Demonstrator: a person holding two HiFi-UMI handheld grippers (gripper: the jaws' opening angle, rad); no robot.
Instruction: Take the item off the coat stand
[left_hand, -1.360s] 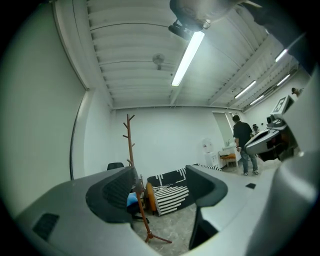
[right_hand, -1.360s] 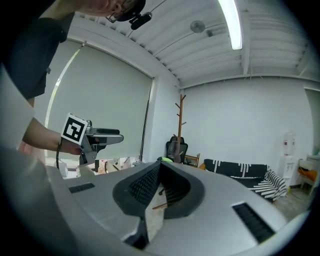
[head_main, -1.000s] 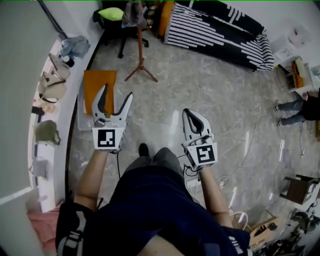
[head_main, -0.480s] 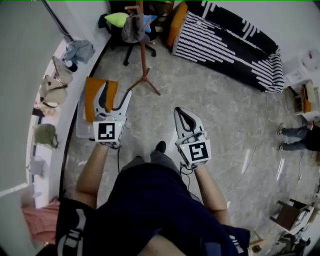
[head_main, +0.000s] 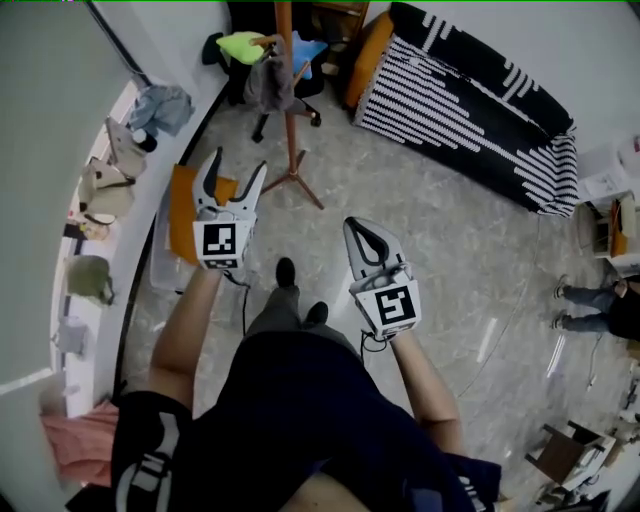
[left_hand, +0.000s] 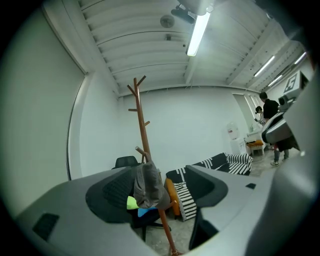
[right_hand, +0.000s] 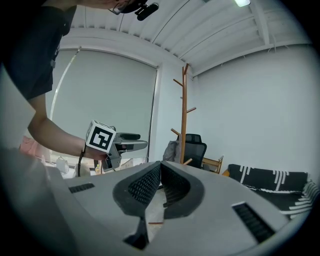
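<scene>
The head camera is looking steeply down from above the person, with the floor and both grippers close below; the left gripper (head_main: 238, 162) camera is tilting upward along its jaws at the nearby coat stand (left_hand: 141, 125); the right gripper (head_main: 358, 228) camera is facing that stand from farther back, catching the left gripper too; all three are sharing the stand and the striped sofa (head_main: 460, 110).

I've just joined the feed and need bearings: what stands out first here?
A wooden coat stand rises from the floor ahead, a grey item hanging on it, framed between the open jaws of the left hand-held gripper. The right hand-held gripper is shut and empty, and a striped sofa lies right of the stand.
</scene>
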